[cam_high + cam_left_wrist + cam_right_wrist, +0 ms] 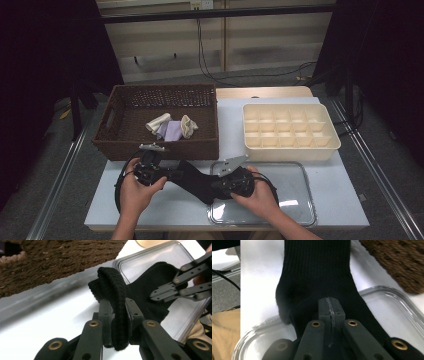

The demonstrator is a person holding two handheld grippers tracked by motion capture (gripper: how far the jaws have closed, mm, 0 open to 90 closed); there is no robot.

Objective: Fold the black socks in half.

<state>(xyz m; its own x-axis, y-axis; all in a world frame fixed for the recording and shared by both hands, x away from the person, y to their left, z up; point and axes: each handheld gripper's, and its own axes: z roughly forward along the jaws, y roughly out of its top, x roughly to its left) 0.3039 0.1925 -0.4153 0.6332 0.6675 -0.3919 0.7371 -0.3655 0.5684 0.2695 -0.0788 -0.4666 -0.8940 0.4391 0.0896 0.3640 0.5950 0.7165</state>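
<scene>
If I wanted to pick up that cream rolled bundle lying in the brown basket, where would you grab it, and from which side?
Grip the cream roll across its middle, coming straight down from above. The wicker basket has tall walls, so a sideways approach looks blocked. The roll lies flat and slanted, with the purple cloth against one side, so set the jaws across its narrow width.

Open tabletop (165, 210) at front left; basket (155, 149) wall blocks just behind the hands; clear lid (295, 192) lies front right; tray (290, 134) behind it.
</scene>
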